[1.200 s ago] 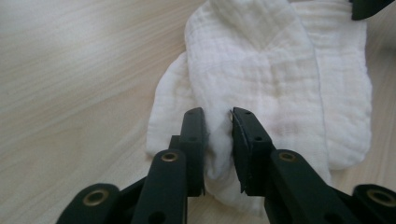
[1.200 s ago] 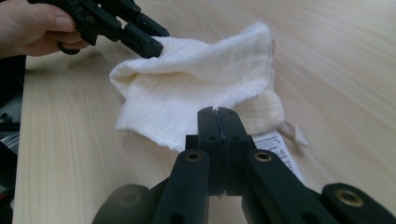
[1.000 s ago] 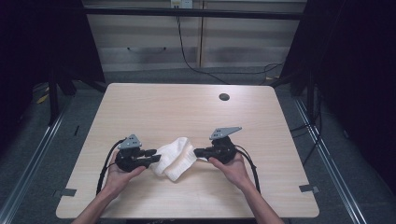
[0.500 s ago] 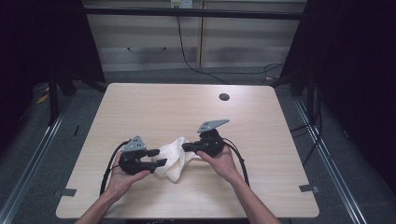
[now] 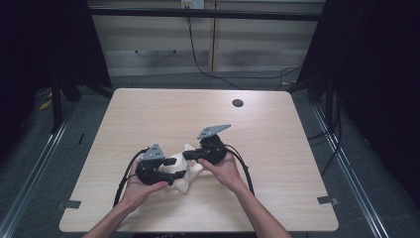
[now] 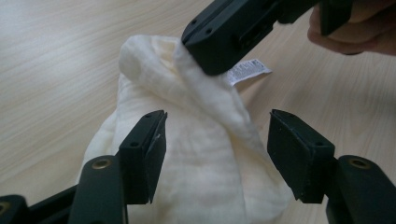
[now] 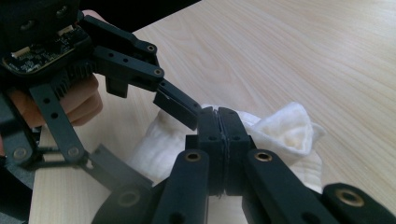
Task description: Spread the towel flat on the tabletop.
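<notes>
While right gripper (image 5: 187, 154) fingers pinch the cloth (image 6: 196, 154), left gripper (image 6: 215, 156) fingers just opened, straddling it

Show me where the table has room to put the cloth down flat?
The table is bare across its far half, from the cloth up to the dark hole, and along its right side and left edge. It is crowded near the front middle, where the left gripper and right gripper meet over the cloth.
</notes>
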